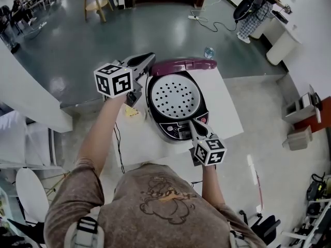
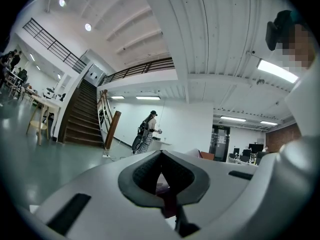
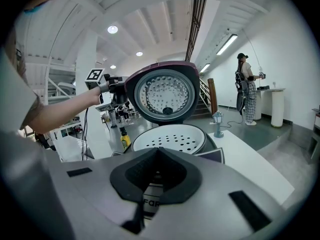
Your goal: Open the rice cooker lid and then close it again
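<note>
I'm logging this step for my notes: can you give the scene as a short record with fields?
rice cooker: on the white table
lid: open, standing upright
inside: perforated white tray
left gripper: shut on the lid's edge
right gripper: shut, tips at the rice cooker's front

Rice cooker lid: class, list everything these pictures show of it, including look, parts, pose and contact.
The lid stands open, raised nearly upright at the back of the cooker body, where it seems hinged. Its outer shell looks like glossy maroon plastic. Its underside holds a round, silvery plate dotted with small dimples or holes, with a dark knob low in the middle. The left gripper, shut, meets the lid's left edge. Nothing else appears to touch it.
</note>
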Available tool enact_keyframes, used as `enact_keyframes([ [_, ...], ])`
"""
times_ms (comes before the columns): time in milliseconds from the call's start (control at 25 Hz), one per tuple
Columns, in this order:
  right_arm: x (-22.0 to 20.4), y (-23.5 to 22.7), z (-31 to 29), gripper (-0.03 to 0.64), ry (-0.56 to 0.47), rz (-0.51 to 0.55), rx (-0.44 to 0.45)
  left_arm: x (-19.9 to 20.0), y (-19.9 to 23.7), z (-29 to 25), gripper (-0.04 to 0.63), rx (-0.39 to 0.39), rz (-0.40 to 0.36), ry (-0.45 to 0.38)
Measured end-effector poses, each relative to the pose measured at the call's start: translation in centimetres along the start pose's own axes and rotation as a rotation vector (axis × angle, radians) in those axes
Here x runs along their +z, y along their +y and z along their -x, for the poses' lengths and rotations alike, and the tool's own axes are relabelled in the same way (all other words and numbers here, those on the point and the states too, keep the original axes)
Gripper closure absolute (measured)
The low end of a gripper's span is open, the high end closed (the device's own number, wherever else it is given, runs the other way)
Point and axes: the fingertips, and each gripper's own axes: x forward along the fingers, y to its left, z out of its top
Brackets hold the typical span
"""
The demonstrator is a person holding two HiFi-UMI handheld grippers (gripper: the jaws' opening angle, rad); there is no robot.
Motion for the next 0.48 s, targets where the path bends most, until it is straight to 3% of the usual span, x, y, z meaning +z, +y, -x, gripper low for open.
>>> enact_keyframes([
  [320,0.1,0.1,0.1,0.614,0.001,-0.001,0.003,0.9,1.2,-0.5,0.575,0.014,-0.03,-0.003],
  [480,0.0,0.0,0.1,0.614,0.001,-0.003,0.004,1.7,2.2,-0.8,0.575,0.017,0.002,-0.035],
])
